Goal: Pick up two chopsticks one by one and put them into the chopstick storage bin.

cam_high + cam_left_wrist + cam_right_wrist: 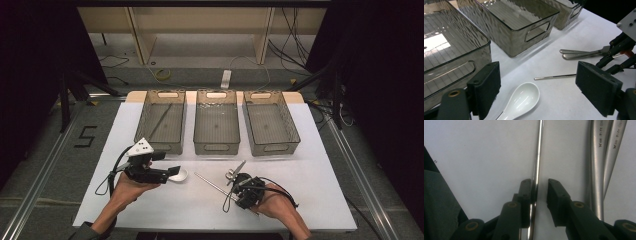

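- White spoon point(520, 101): glossy glazed ceramic look, smooth, bright highlights.
- Thin rod point(537, 165): polished metal, mirror-like; its tip looks finely ribbed in the left gripper view.
- Two handles point(602, 157): brushed steel, satin sheen, small stamped marks.
- Three bins point(215, 148): smoky translucent plastic, rippled walls, ridged floors, glossy rims.
- Table cover point(200, 200): plain white, matt, smooth.
- Left gripper point(537, 87) pads point(596, 87): black, matt, rubbery, slightly grainy; brass-coloured rivets.
- Right gripper point(541, 188): same dull black finish.
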Tool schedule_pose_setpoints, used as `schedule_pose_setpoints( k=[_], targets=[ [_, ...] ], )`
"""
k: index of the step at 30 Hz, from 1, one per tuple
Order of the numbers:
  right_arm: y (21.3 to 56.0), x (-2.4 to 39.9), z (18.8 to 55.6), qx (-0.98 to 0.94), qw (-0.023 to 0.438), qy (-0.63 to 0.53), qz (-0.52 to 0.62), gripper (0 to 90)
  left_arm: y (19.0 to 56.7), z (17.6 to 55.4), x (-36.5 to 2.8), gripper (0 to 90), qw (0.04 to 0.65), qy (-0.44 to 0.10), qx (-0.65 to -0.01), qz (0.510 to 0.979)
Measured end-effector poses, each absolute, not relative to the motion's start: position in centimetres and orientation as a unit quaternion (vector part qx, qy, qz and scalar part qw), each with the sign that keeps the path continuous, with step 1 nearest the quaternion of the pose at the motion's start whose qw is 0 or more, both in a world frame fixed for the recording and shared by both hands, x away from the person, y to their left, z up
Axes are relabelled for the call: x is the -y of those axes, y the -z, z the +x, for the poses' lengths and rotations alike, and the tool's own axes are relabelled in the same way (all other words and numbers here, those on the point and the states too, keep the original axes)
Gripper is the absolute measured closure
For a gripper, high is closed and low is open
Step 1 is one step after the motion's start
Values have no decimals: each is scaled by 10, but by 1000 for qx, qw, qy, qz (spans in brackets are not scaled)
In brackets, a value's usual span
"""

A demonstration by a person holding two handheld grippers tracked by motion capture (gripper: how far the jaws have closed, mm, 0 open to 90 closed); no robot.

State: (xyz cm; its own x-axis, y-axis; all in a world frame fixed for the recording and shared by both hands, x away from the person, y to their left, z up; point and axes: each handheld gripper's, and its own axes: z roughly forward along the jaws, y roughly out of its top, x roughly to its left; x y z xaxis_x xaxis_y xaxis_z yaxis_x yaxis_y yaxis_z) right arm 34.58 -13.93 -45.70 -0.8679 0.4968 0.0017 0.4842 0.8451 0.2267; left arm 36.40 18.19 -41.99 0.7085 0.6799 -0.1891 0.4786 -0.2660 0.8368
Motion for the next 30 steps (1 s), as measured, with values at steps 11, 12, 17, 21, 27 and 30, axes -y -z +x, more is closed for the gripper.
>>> schedule_pose_setpoints(
  k=[11, 12, 17, 21, 27, 30],
  targets=[
    [458, 141, 352, -958, 13, -109, 264, 837, 419, 362, -180, 200, 481, -109, -360, 792],
    [458, 141, 352, -958, 11, -111, 266, 841, 419, 362, -180, 200, 480, -109, -360, 792],
    [458, 140, 354, -959, 10, -107, 262, 851, 419, 362, -179, 201, 479, -112, -358, 794],
    [458, 139, 353, -960, 12, -104, 258, 854, 419, 362, -179, 204, 480, -112, -357, 793],
    [457, 137, 351, -963, 27, -108, 246, 857, 419, 362, -178, 208, 479, -114, -354, 795],
    [456, 137, 351, -965, 23, -110, 238, 858, 419, 362, -179, 208, 480, -114, -356, 794]
  ],
)
